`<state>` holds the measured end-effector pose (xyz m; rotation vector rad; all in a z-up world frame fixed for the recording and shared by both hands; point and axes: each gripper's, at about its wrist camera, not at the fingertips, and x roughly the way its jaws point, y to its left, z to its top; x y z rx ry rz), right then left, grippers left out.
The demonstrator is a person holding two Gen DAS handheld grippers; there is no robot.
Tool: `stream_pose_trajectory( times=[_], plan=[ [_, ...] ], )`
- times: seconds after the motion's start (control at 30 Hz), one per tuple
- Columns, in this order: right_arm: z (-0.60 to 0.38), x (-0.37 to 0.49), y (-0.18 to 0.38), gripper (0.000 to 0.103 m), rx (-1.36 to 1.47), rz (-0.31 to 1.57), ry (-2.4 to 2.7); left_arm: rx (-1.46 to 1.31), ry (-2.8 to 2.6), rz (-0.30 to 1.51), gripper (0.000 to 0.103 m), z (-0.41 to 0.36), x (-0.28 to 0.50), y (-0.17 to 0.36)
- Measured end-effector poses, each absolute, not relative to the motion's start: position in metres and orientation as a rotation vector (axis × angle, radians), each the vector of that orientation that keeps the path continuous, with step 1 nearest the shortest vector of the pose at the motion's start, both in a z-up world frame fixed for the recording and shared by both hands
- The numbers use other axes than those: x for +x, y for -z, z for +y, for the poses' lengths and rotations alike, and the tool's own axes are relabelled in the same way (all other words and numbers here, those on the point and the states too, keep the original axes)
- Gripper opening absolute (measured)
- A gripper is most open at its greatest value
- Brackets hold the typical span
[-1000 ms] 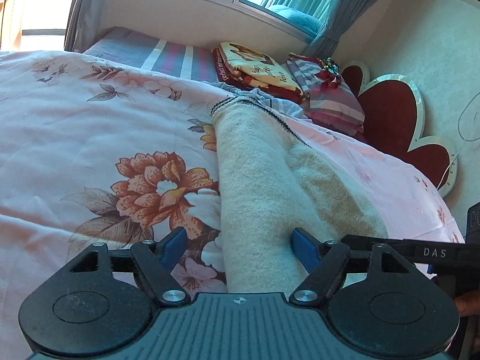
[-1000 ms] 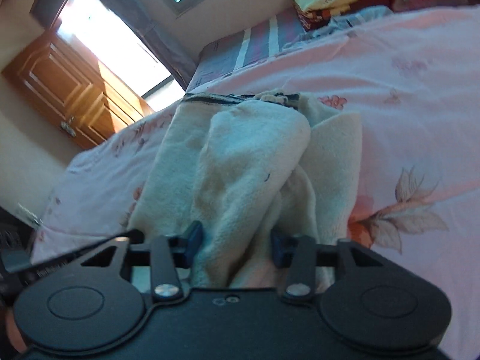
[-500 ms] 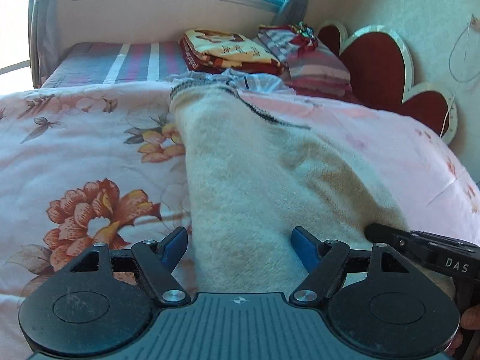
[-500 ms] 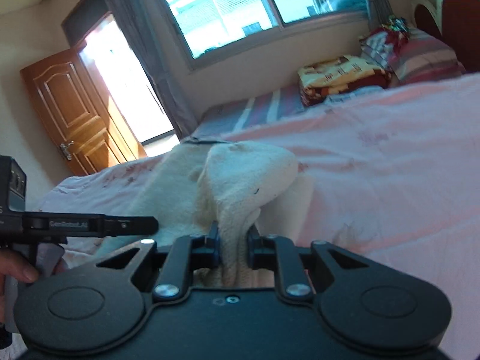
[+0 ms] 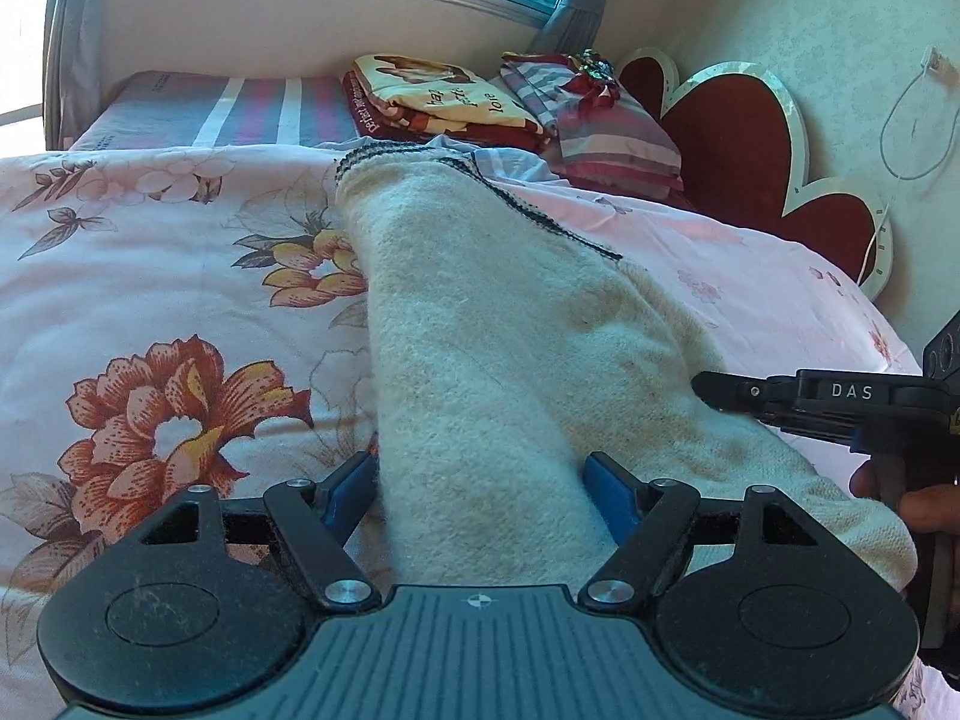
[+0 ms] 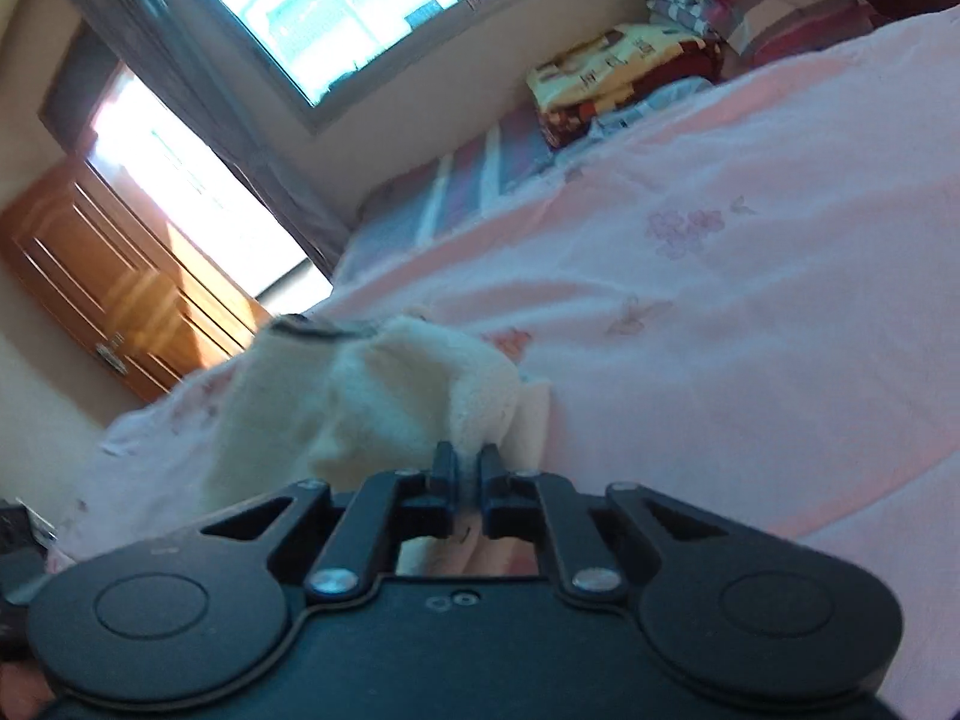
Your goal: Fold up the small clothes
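Right gripper now clenched on cream garment; left gripper spread wide; floral bedsheet, window behind.

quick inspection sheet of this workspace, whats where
surface: pink floral bedspread on a bed
job's things: cream knit garment lying lengthwise, dark-trimmed end far
clutter: folded blankets and striped pillow at the bed's far end
grippers: left tool open, straddling the garment; right tool shut on a garment fold
cables: white cord looped on the wall
surroundings: window, wooden door, heart-shaped headboard
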<state>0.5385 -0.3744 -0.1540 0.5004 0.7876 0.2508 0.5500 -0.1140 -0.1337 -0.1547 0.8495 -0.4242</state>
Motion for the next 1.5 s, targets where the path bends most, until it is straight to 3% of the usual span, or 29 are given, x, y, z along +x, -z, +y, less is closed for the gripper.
stream_pose_trajectory(
  times=[0.07,0.13,0.17,0.2,0.27,0.33,0.4,0.43,0.5,0.53,0.7,0.73,0.8,1.07,1.1,1.2,1.33,1.47,1.5],
  plan=[
    [-0.372,0.528,0.142,0.019,0.487,0.787,-0.228,-0.142,0.421,0.847,0.076,-0.113,0.545,0.128],
    [-0.374,0.503,0.123,0.060,0.474,0.758,-0.230,-0.150,0.422,0.829,0.076,-0.108,0.534,0.116],
    [-0.373,0.487,0.115,0.068,0.480,0.734,-0.270,-0.151,0.435,0.811,0.076,-0.106,0.526,0.110],
    [-0.371,0.473,0.109,0.070,0.478,0.743,-0.297,-0.144,0.439,0.798,0.076,-0.103,0.517,0.105],
    [-0.366,0.447,0.104,0.067,0.493,0.777,-0.342,-0.127,0.448,0.792,0.076,-0.101,0.500,0.103],
    [-0.363,0.431,0.102,0.044,0.517,0.795,-0.368,-0.118,0.443,0.795,0.076,-0.098,0.487,0.105],
    [-0.359,0.422,0.106,0.035,0.509,0.795,-0.397,-0.124,0.433,0.792,0.076,-0.093,0.479,0.108],
    [-0.356,0.417,0.110,0.022,0.460,0.800,-0.390,-0.130,0.427,0.792,0.076,-0.090,0.477,0.110],
    [-0.349,0.418,0.129,0.011,0.336,0.856,-0.330,-0.127,0.432,0.790,0.077,-0.088,0.475,0.117],
    [-0.349,0.420,0.139,0.022,0.311,0.865,-0.315,-0.111,0.432,0.784,0.077,-0.089,0.474,0.118],
    [-0.344,0.417,0.126,0.018,0.308,0.840,-0.290,-0.082,0.401,0.761,0.074,-0.094,0.464,0.103],
    [-0.342,0.411,0.118,0.015,0.293,0.814,-0.287,-0.085,0.411,0.741,0.062,-0.093,0.459,0.095],
    [-0.334,0.402,0.099,0.011,0.229,0.744,-0.298,-0.088,0.436,0.713,0.056,-0.094,0.447,0.081],
    [-0.304,0.414,0.084,0.009,0.048,0.682,-0.314,0.007,0.456,0.727,0.055,-0.128,0.432,0.088],
    [-0.303,0.412,0.083,0.010,0.027,0.670,-0.299,0.003,0.449,0.725,0.055,-0.128,0.431,0.089],
    [-0.302,0.400,0.073,0.029,-0.009,0.596,-0.216,0.023,0.444,0.715,0.055,-0.131,0.427,0.090],
    [-0.296,0.399,0.069,0.017,0.003,0.566,-0.295,0.032,0.445,0.711,0.055,-0.133,0.425,0.090],
    [-0.288,0.412,0.098,0.008,-0.062,0.649,-0.303,0.056,0.445,0.702,0.055,-0.135,0.424,0.092],
    [-0.291,0.417,0.111,0.001,-0.076,0.697,-0.259,0.058,0.450,0.701,0.055,-0.135,0.423,0.092]
  ],
)
